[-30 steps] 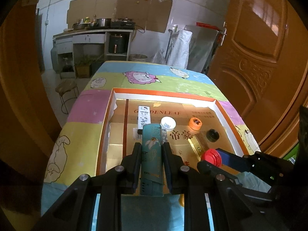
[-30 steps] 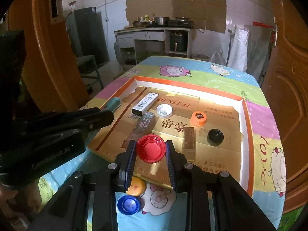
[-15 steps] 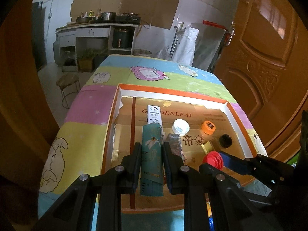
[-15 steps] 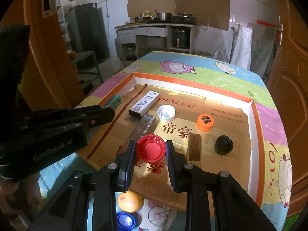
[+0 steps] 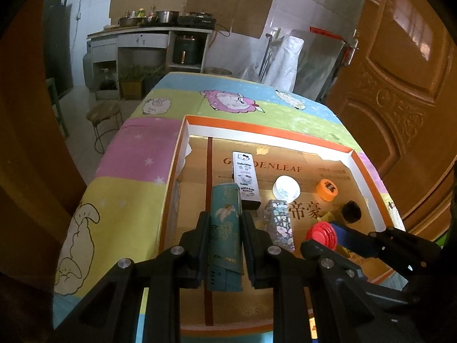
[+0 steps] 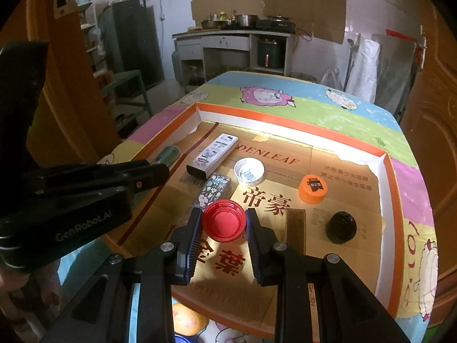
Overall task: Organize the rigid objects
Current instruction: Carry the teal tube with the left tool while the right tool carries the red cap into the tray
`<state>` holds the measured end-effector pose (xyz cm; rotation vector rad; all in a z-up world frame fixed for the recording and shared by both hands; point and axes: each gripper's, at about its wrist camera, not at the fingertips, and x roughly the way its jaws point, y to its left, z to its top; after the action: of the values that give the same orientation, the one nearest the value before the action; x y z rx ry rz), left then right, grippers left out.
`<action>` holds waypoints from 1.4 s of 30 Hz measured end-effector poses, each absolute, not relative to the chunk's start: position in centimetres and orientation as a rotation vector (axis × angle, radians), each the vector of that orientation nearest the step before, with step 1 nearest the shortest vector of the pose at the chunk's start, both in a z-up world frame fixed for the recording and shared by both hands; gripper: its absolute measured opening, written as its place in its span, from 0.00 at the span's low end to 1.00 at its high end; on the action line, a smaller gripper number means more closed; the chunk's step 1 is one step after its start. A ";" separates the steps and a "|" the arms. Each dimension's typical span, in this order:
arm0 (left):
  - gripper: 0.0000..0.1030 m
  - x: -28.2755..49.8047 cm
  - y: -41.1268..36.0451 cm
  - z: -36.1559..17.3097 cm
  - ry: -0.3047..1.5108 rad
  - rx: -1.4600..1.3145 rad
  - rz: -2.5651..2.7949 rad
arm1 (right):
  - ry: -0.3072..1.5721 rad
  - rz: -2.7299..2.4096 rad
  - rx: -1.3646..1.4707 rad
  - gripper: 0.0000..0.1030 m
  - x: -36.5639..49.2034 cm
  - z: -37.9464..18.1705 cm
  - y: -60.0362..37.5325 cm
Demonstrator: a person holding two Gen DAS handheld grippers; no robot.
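The left gripper hides the lower part of the teal box that its fingers clamp. The right gripper fingers close narrowly on the red cap above the tray.

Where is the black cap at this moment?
In the right wrist view, the black cap sits on the floor of the cardboard tray, on its right side, just below the orange cap and right of the brown block.

wooden door (carved), stool

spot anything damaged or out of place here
The tray's white inner wall is torn at the far left corner and along the right wall. A yellow cap and a blue cap lie outside the tray.
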<state>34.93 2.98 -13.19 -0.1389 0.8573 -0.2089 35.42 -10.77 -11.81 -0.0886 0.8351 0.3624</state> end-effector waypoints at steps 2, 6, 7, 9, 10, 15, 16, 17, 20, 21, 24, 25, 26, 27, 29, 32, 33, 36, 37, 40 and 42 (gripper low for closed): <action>0.22 35.1 3.0 -13.3 0.859 -0.139 -0.207 | 0.839 0.362 -0.088 0.30 35.7 -12.0 -10.7; 0.22 35.3 3.0 -13.5 0.863 -0.137 -0.207 | 0.843 0.363 -0.092 0.30 36.0 -12.2 -10.6; 0.22 35.3 3.0 -13.6 0.865 -0.136 -0.206 | 0.846 0.363 -0.092 0.30 36.0 -12.3 -10.5; 0.22 35.4 2.9 -13.7 0.868 -0.134 -0.206 | 0.848 0.362 -0.091 0.30 36.0 -12.5 -10.5; 0.22 35.5 2.8 -13.8 0.869 -0.133 -0.206 | 0.851 0.362 -0.090 0.30 36.1 -12.6 -10.5; 0.22 35.6 2.8 -14.0 0.872 -0.131 -0.205 | 0.852 0.361 -0.089 0.30 36.3 -12.7 -10.6; 0.22 35.6 2.8 -14.1 0.872 -0.130 -0.204 | 0.852 0.361 -0.089 0.30 36.3 -12.7 -10.6; 0.22 35.6 2.8 -14.0 0.872 -0.130 -0.204 | 0.852 0.362 -0.088 0.30 36.4 -12.7 -10.6; 0.22 35.7 2.9 -14.2 0.875 -0.131 -0.204 | 0.851 0.362 -0.088 0.30 36.4 -12.7 -10.6; 0.22 35.7 2.9 -14.4 0.877 -0.131 -0.205 | 0.851 0.363 -0.087 0.30 36.4 -12.7 -10.6; 0.22 35.8 2.9 -14.7 0.882 -0.131 -0.206 | 0.850 0.359 -0.083 0.30 36.5 -12.7 -10.6; 0.22 35.8 2.9 -14.8 0.883 -0.131 -0.207 | 0.851 0.357 -0.082 0.30 36.6 -12.8 -10.7; 0.22 35.8 3.0 -14.8 0.885 -0.132 -0.207 | 0.852 0.357 -0.079 0.30 36.7 -12.8 -10.7; 0.22 35.9 3.0 -14.9 0.887 -0.132 -0.207 | 0.854 0.356 -0.076 0.30 36.7 -12.9 -10.8; 0.22 35.9 2.9 -15.1 0.891 -0.130 -0.207 | 0.862 0.353 -0.084 0.30 36.9 -13.1 -10.8; 0.22 35.8 2.8 -15.1 0.889 -0.124 -0.211 | 0.876 0.355 -0.085 0.30 37.0 -13.5 -10.6; 0.22 35.8 2.9 -15.1 0.888 -0.122 -0.210 | 0.881 0.354 -0.086 0.30 37.2 -13.6 -10.5; 0.22 35.8 2.8 -15.1 0.887 -0.118 -0.209 | 0.890 0.354 -0.091 0.30 37.4 -13.9 -10.4; 0.22 35.8 2.8 -15.1 0.887 -0.116 -0.209 | 0.894 0.353 -0.092 0.30 37.4 -14.0 -10.4; 0.22 35.8 2.8 -15.1 0.888 -0.114 -0.209 | 0.898 0.352 -0.093 0.30 37.5 -14.2 -10.4; 0.22 35.8 2.8 -15.1 0.887 -0.117 -0.210 | 0.898 0.352 -0.094 0.30 37.5 -14.3 -10.4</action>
<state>35.82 2.77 -15.11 -0.1171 0.8875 -0.2096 37.46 -10.42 -14.26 -0.0935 0.8976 0.3517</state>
